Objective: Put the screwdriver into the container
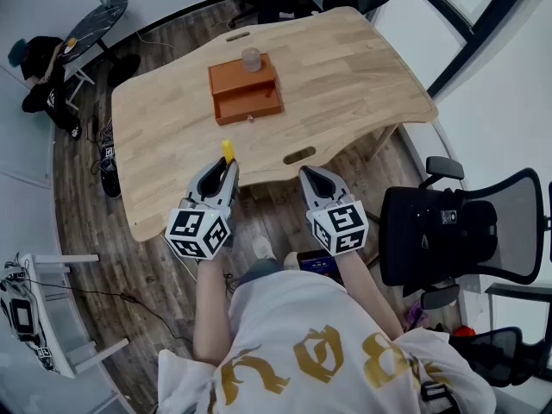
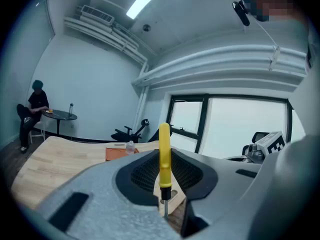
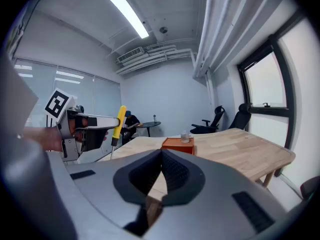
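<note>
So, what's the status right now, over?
Left gripper shut on yellow screwdriver, handle up. Right gripper shut, empty. Orange container on table, drawer open, small bottle on top. Nothing in the way.

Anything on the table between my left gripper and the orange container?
No: head view shows only bare tabletop between the left gripper, shut on the screwdriver, and the container.

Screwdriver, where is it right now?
Head view, left side: the screwdriver stands handle-up between the fingers of the left gripper, by the table's near edge, short of the orange container.
</note>
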Tool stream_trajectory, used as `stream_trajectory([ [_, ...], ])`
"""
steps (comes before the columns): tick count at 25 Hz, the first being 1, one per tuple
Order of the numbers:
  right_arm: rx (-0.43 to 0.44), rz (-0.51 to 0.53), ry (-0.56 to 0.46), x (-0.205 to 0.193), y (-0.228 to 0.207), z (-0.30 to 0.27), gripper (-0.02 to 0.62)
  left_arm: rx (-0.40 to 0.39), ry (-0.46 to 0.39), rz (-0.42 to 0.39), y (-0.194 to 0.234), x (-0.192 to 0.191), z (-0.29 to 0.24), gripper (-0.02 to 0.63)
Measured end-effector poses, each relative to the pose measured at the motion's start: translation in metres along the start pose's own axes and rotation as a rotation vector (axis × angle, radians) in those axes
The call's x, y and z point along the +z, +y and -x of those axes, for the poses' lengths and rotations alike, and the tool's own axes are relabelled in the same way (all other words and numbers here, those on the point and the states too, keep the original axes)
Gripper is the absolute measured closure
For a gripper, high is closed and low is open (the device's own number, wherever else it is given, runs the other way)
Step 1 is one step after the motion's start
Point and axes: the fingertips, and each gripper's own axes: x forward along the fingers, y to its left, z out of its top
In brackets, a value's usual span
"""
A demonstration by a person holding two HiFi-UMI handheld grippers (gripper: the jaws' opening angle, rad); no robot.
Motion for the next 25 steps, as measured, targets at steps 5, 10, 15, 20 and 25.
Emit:
stream_trajectory([
  [5,-0.002,0.000,-0.010,0.000,-0.001,0.007,0.584,0.019,-0.009,0.004,-0.001,-0.001,0.008,0.533],
  [10,0.004,0.004,-0.023,0.005,0.001,0.011,0.584,0.037,-0.019,0.013,0.001,0.003,0.017,0.533],
  [15,0.000,-0.032,-0.034,0.005,0.000,0.013,0.584,0.045,-0.026,0.006,-0.002,0.004,0.024,0.533],
  [20,0.012,-0.041,-0.043,0.003,0.004,0.014,0.584,0.061,-0.019,0.006,0.002,0.000,0.030,0.533],
  [25,0.018,-0.040,-0.044,0.006,0.002,0.006,0.584,0.071,-0.033,0.011,0.011,0.006,0.027,0.533],
])
